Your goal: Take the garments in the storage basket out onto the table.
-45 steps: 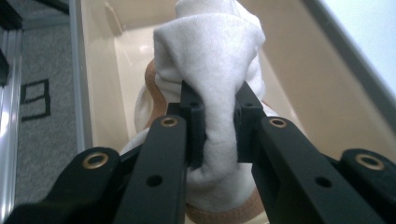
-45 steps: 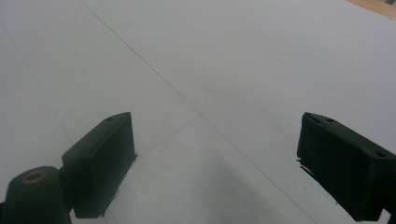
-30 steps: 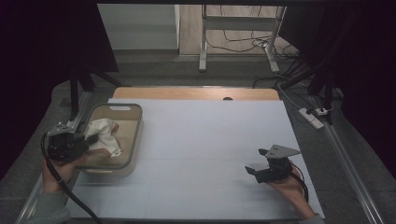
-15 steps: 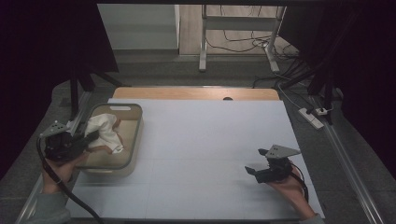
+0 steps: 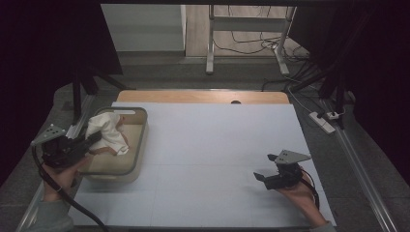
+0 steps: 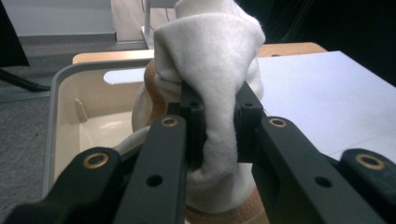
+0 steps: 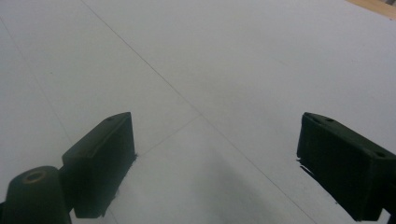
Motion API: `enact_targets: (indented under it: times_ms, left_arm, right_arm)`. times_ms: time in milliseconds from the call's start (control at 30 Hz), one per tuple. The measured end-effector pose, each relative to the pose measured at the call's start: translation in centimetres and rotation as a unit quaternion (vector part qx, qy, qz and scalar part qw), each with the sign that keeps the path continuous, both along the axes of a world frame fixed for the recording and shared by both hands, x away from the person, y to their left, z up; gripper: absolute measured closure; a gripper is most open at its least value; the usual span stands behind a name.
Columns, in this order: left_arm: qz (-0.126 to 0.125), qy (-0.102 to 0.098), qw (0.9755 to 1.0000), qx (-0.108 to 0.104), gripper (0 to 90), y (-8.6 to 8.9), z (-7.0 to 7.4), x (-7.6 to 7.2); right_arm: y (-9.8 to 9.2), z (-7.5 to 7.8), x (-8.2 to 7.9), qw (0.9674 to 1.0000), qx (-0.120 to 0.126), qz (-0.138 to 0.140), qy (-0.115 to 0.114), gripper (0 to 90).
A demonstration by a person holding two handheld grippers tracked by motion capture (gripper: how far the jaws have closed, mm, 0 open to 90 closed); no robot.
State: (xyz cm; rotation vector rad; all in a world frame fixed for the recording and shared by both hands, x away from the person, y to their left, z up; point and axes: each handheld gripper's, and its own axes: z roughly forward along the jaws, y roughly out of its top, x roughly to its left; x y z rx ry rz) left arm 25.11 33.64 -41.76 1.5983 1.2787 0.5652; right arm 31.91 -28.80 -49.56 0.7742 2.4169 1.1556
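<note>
A white cloth with a tan edge (image 5: 109, 133) (image 6: 210, 93) hangs bunched above a beige plastic tub (image 5: 141, 140) (image 6: 63, 121) at the table's left side. My left gripper (image 5: 92, 139) (image 6: 215, 126) is shut on a fold of that cloth and holds it over the tub. My right gripper (image 5: 265, 167) (image 7: 215, 168) rests at the front right of the white table (image 5: 212, 145), jaws wide apart, with only bare tabletop between them.
A wooden strip (image 5: 203, 96) runs along the table's far edge. A power strip (image 5: 323, 121) and cables lie on the floor to the right. Metal frame legs (image 5: 211, 43) stand behind the table.
My left gripper has drawn back toward the left and lifted the cloth a little higher out of the tub. The right gripper has stayed where it was.
</note>
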Motion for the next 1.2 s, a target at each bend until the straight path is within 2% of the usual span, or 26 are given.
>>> enact_targets:
  times_ms: [333, 667, 1200]
  left_arm:
    - [-0.009, -0.023, 0.9996, -0.017, 78.2, -0.4, 0.5, -0.3]
    - [-0.023, -0.033, 0.9990, -0.021, 78.2, -1.2, 0.8, -0.5]
    - [-0.061, -0.042, 0.9971, -0.015, 78.1, -3.9, 1.4, -0.1]
  right_arm:
    - [0.0, 0.0, 0.0, 1.0000, -0.001, 0.000, 0.000, 11.2]
    - [0.0, 0.0, 0.0, 1.0000, -0.002, 0.000, 0.001, 11.2]
    - [0.1, -0.1, 0.0, 1.0000, -0.003, 0.000, 0.001, 11.2]
